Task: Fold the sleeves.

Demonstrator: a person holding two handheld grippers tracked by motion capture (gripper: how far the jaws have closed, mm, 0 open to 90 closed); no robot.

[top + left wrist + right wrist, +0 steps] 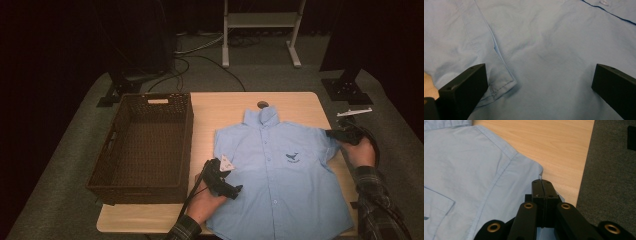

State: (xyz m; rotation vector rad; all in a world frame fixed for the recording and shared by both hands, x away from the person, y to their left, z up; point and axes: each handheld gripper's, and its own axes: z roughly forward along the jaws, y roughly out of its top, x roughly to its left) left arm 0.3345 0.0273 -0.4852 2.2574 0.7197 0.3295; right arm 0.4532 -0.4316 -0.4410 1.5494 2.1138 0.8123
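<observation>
With the right gripper [541, 185] pinching the sleeve hem of the shirt [280, 170] flat on the table [220, 107], I kept the left gripper [539, 82] spread — lifting slowly seemed wisest.

Left gripper [235, 190] sat low at the near left, jaws spread wide apart, pointing rightward and slightly down; the left hand [202, 202] gripped its body from behind, plaid-sleeved forearm entering from the bottom edge. Right gripper [541, 185] was at the far right, jaws pressed together and aimed leftward. Right hand [361, 152] wrapped its body, forearm angled up from the bottom right corner.
</observation>
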